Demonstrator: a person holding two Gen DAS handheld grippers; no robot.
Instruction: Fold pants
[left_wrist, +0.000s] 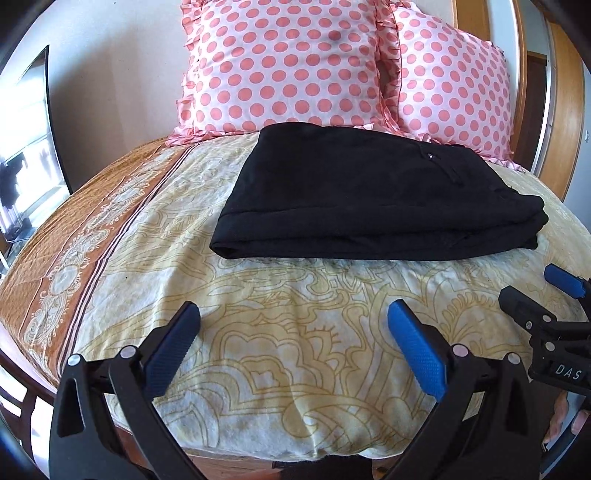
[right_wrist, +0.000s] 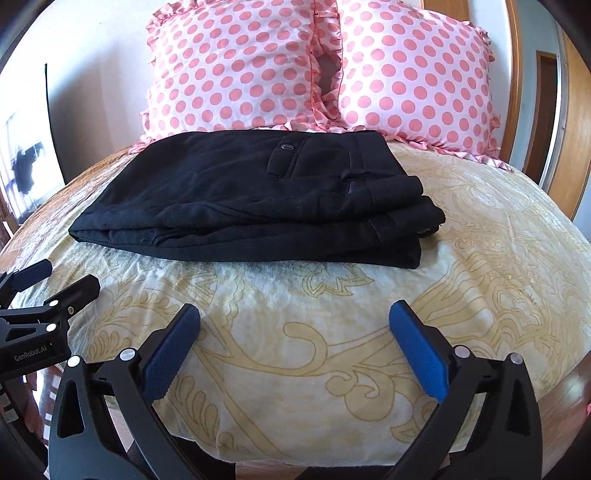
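The black pants (left_wrist: 373, 192) lie folded into a compact stack on the bed, waistband and buttoned back pocket on top at the right (right_wrist: 258, 199). My left gripper (left_wrist: 293, 310) is open and empty, held back from the pants over the bedspread near the bed's front edge. My right gripper (right_wrist: 295, 312) is open and empty too, likewise short of the pants. The right gripper shows at the right edge of the left wrist view (left_wrist: 535, 291); the left gripper shows at the left edge of the right wrist view (right_wrist: 55, 280). Neither touches the pants.
The bed has a cream and gold patterned bedspread (left_wrist: 295, 350) with an orange border on the left (left_wrist: 74, 240). Two pink polka-dot pillows (left_wrist: 288, 66) (right_wrist: 417, 74) stand behind the pants against the wall. A wooden door frame (right_wrist: 517, 74) is at the right.
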